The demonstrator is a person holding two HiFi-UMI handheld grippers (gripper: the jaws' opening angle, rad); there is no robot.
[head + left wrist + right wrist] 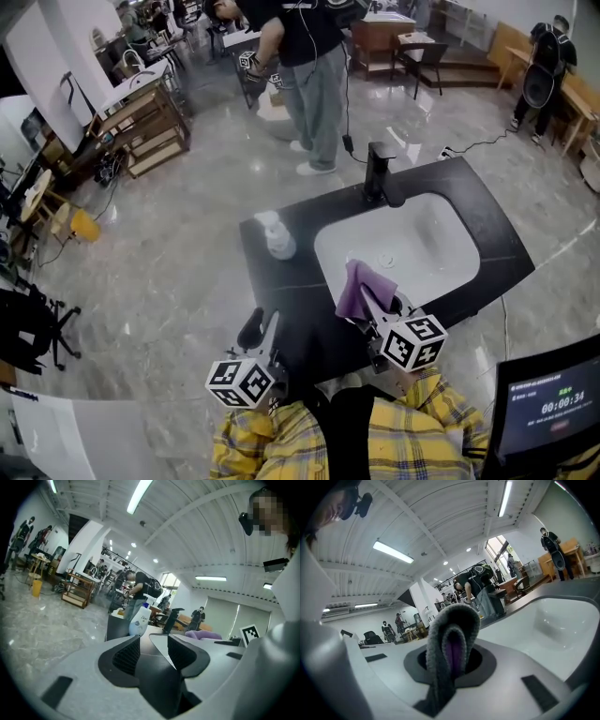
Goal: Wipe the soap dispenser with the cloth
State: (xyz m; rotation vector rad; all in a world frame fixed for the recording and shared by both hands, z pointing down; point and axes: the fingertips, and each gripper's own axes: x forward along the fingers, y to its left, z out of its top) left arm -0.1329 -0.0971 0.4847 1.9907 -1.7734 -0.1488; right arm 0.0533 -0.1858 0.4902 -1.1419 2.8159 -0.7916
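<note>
The white soap dispenser (275, 234) stands upright on the black countertop (281, 291), left of the white sink (441, 246). In the left gripper view the dispenser (139, 620) shows beyond the jaws, with a blue pump on top. My left gripper (261, 328) (153, 651) hovers over the counter's near left edge, open, with nothing between its pads. My right gripper (373, 307) (452, 660) is shut on the purple cloth (359, 286), over the sink's near rim. The cloth (452, 648) bulges up in a fold between its jaws.
A black faucet (379, 175) rises behind the basin. A person (314, 75) stands on the floor beyond the counter, and another (544, 66) at the far right. A dark screen (553, 403) sits at the lower right. Shelves and chairs fill the far left.
</note>
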